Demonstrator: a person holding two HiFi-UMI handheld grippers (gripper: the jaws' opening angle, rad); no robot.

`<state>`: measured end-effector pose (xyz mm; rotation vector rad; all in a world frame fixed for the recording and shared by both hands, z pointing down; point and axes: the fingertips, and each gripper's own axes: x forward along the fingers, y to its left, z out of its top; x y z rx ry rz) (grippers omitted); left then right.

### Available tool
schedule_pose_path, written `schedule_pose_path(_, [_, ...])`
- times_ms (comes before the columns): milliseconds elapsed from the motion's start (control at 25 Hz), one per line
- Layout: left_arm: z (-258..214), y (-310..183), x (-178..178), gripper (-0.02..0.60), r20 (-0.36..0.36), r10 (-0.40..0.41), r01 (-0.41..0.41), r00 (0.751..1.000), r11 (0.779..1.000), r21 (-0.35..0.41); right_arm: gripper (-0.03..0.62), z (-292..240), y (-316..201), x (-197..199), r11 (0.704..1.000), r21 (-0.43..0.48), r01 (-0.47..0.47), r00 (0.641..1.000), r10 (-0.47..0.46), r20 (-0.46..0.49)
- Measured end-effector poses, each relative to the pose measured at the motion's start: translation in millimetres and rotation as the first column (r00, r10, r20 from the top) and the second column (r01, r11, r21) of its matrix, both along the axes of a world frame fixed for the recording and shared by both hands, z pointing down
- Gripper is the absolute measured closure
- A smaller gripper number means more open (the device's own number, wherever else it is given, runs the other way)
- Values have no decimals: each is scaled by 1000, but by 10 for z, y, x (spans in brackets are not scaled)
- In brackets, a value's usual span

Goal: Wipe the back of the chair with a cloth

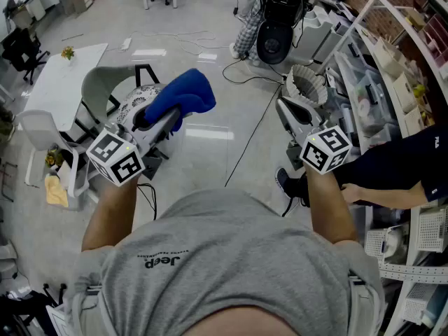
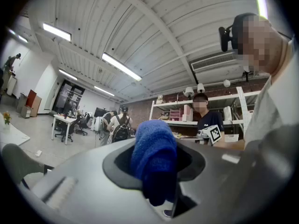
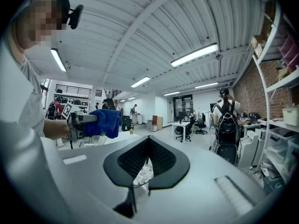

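Underfoot, a pale glossy floor (image 1: 210, 159) runs through an open office. A black cable (image 1: 250, 138) trails across it, and white shelving (image 1: 420, 47) lines the right of the frame. A white tabletop (image 1: 66, 72) sits at the upper left. The chair (image 1: 101, 82), grey-backed with a patterned seat, stands left of centre. Much of it is hidden behind the left tongs (image 1: 168, 114) and the blue cloth (image 1: 183, 96) they are clamped on, held clear of the chair. The right tongs (image 1: 283, 107) are closed tip to tip with nothing in them. A black backpack (image 1: 280, 23) on someone's back shows at the top and a yellow rag (image 1: 56, 189) low at the left. A bystander's dark sleeve (image 1: 392, 166) is cut off at the right edge.
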<state>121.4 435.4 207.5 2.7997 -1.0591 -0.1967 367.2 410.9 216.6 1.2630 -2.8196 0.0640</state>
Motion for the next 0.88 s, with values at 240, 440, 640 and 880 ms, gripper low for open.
schedule_pose_path(240, [27,-30,5,391,-1,3,-3,1000,1000,-4,591,27,-41,-8,1000,0,4,1000,-4,1])
schedule_pose_path(440, [36,-94,134,391,4,-6,6,1000,1000,-9,591,32,-131,118,1000,-9,17,1000,-17,12])
schedule_pose_path(640, [62,-160,381,391,5,-30,30,1000,999,-17,591,4,-184,279,997,-10,71,997,-71,24])
schedule_pose_path(880, [100,-211,826,391,-9,-67,66,998,997,-40,589,-7,-270,568,992,-3,128,992,-128,11])
